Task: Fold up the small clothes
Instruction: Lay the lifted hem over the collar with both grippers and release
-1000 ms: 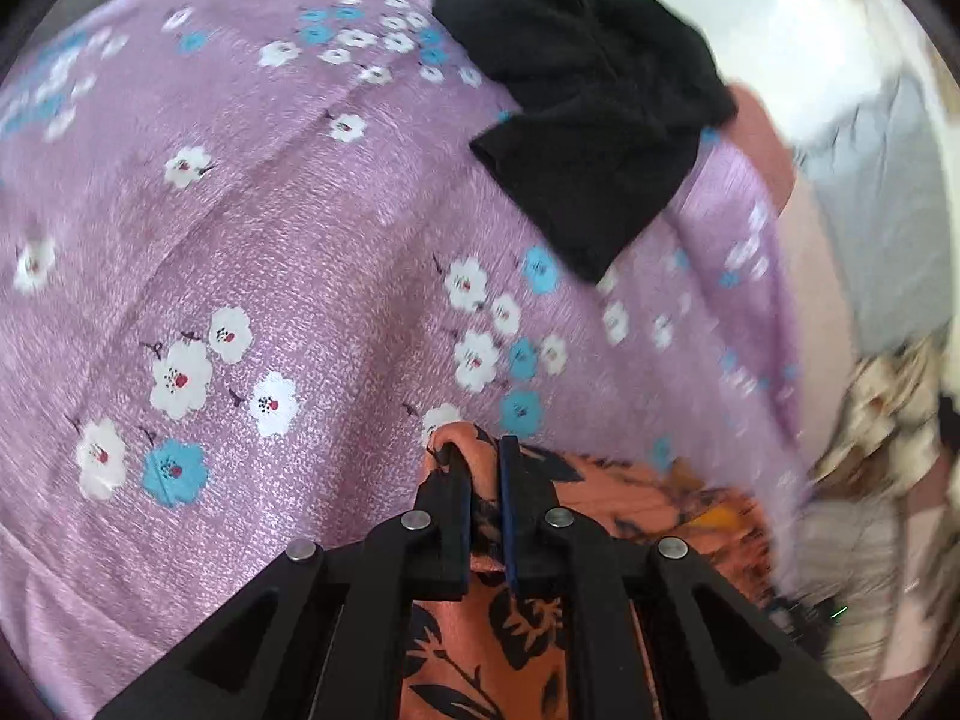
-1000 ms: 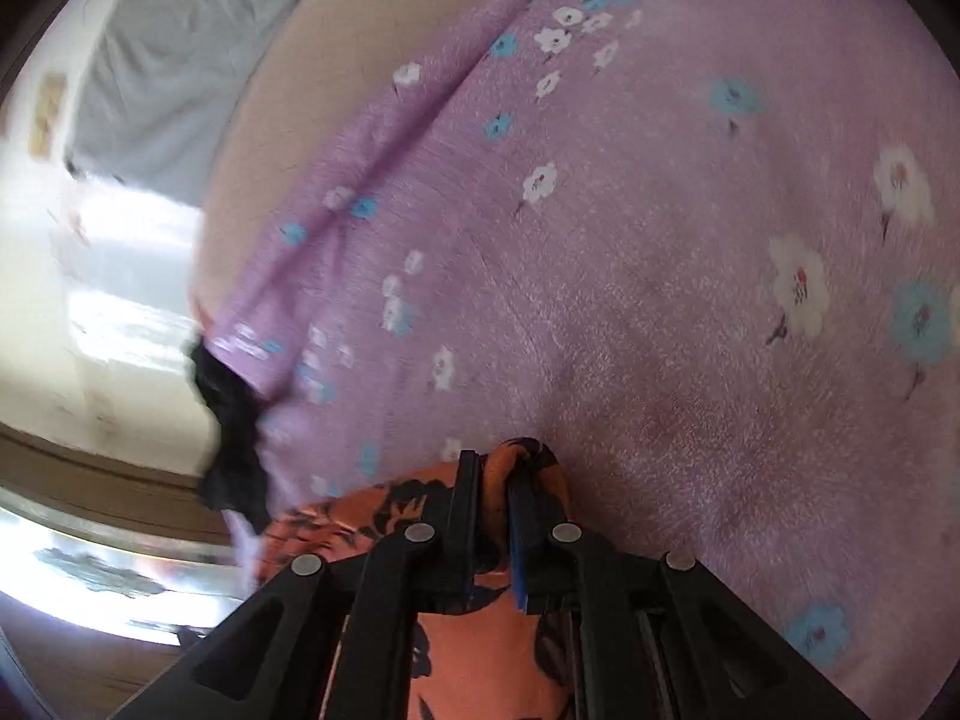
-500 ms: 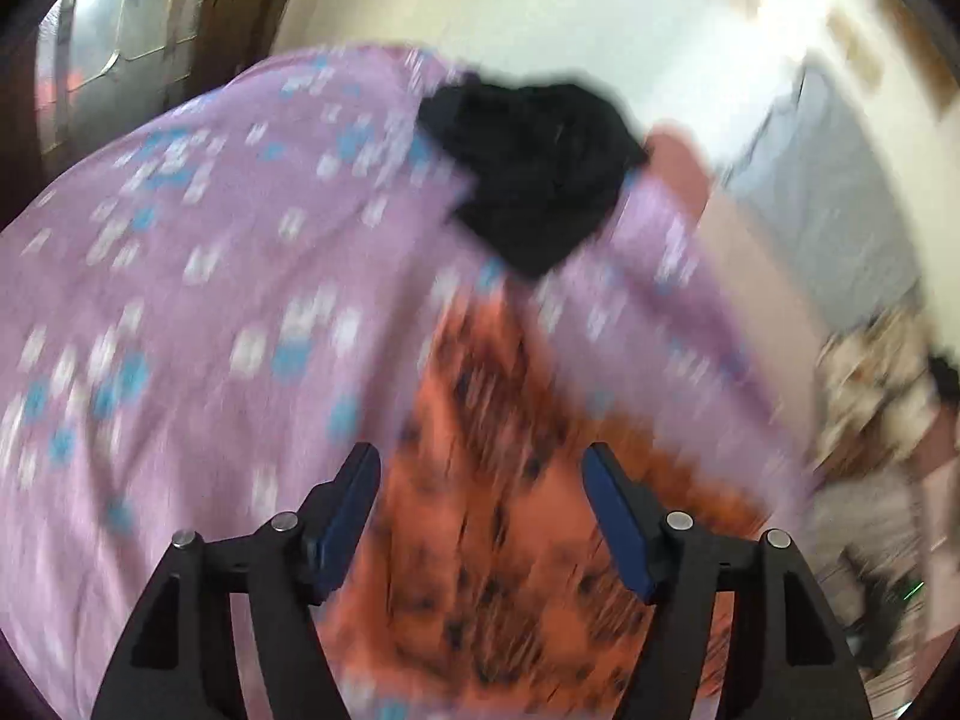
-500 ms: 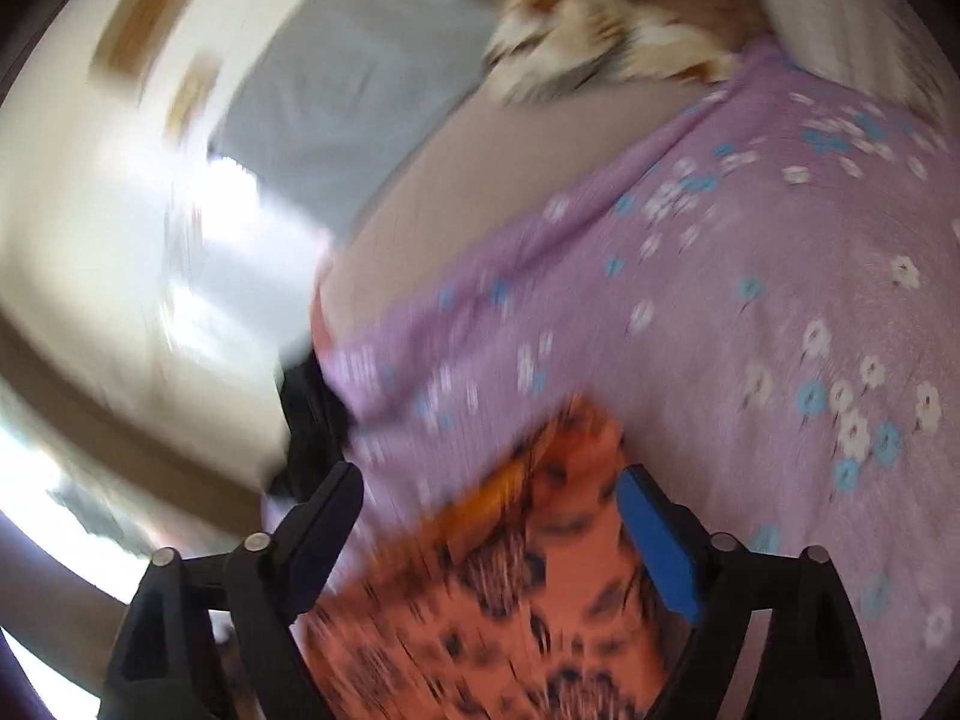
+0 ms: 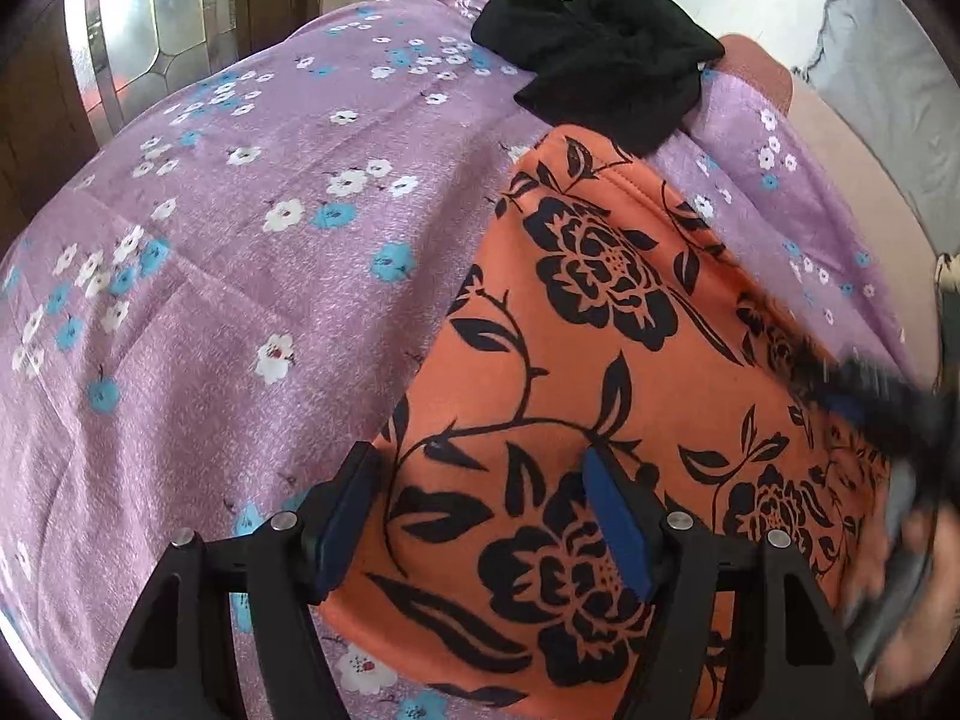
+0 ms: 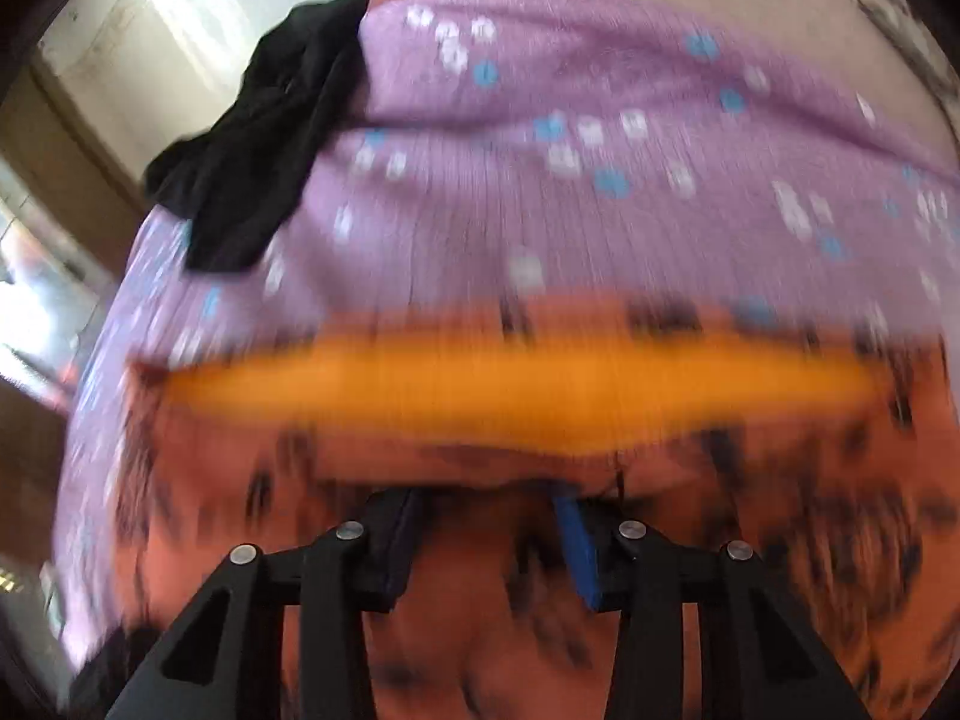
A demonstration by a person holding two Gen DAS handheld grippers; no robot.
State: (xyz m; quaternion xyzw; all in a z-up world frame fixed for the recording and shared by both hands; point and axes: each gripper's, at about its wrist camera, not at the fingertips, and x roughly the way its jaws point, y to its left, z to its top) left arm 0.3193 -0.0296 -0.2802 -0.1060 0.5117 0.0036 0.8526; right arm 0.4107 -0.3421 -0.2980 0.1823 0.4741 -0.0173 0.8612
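An orange garment with a black flower print lies spread flat on the purple flowered bedsheet. My left gripper is open and empty, hovering over the garment's near left part. My right gripper is open over the same garment, which is motion-blurred there with a yellow-orange band across it. The right gripper also shows blurred at the right edge of the left wrist view.
A crumpled black garment lies at the bed's far edge, also in the right wrist view. A pink mattress edge and grey cloth lie beyond. A door with glass panes stands far left.
Both grippers let go of the orange garment's corners, opened and pulled back. The garment now lies spread flat. The right gripper is still moving.
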